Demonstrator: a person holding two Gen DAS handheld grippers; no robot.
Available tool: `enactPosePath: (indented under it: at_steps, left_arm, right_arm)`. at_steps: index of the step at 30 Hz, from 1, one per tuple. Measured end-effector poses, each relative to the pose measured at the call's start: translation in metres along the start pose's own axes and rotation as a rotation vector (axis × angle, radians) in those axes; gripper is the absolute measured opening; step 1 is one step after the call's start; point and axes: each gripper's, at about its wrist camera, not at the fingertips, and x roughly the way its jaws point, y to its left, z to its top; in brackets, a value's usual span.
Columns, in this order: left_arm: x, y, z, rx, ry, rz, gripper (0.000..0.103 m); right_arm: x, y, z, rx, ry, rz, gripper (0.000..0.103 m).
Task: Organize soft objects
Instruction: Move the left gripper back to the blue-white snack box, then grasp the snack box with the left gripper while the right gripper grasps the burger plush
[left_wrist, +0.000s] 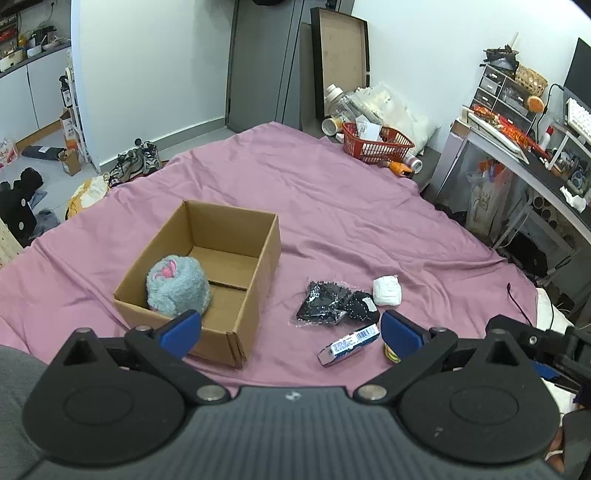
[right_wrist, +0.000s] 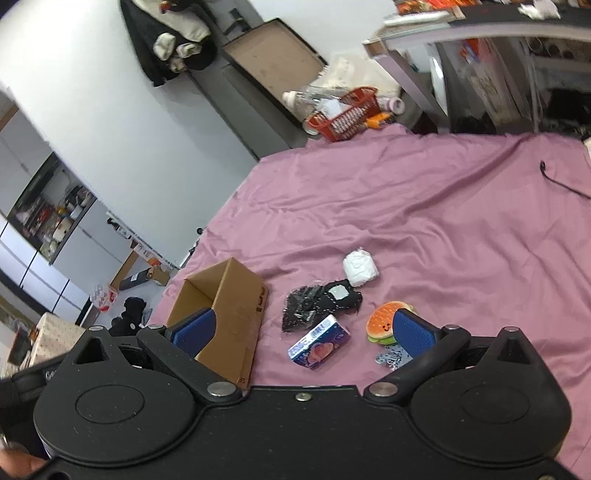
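Observation:
An open cardboard box (left_wrist: 236, 236) (right_wrist: 229, 295) sits on the pink bedsheet (left_wrist: 332, 206). A fluffy grey-blue plush (left_wrist: 176, 284) lies inside it. Right of the box lie a black sequined pouch (left_wrist: 332, 302) (right_wrist: 317, 299), a white soft bundle (left_wrist: 386, 290) (right_wrist: 360, 267), a blue tissue pack (left_wrist: 349, 343) (right_wrist: 319, 342) and a burger plush (right_wrist: 386, 323), mostly hidden in the left wrist view. My left gripper (left_wrist: 291, 332) is open and empty, above the near box corner. My right gripper (right_wrist: 303, 332) is open and empty, above the tissue pack.
A red basket (left_wrist: 376, 142) (right_wrist: 347, 118) with bottles stands at the bed's far corner. A desk (left_wrist: 524, 155) with clutter runs along the right. A black cable (right_wrist: 561, 181) lies on the sheet. Shoes (left_wrist: 136, 164) and bags lie on the floor at left.

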Motion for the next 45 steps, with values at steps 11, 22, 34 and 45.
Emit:
enactPosePath:
  at_steps: [11,22,34,45]
  left_arm:
    - [0.048,-0.013,-0.019,0.082,0.021,-0.038,0.100]
    - [0.103,-0.032,-0.033,0.126,0.069,-0.064,0.094]
    - [0.158,-0.047,-0.047,0.120,0.159,-0.089,0.078]
    - [0.193,-0.048,-0.051,0.093,0.196,-0.084,0.052]
  right_arm:
    - [0.041,-0.048,-0.014,0.210,0.047,-0.012,0.103]
    - [0.074,-0.079,-0.014,0.363,0.108,0.015,0.101]
    - [0.104,-0.097,-0.015,0.447,0.166,0.015,0.082]
    - [0.124,-0.106,-0.017,0.466,0.211,-0.031,0.081]
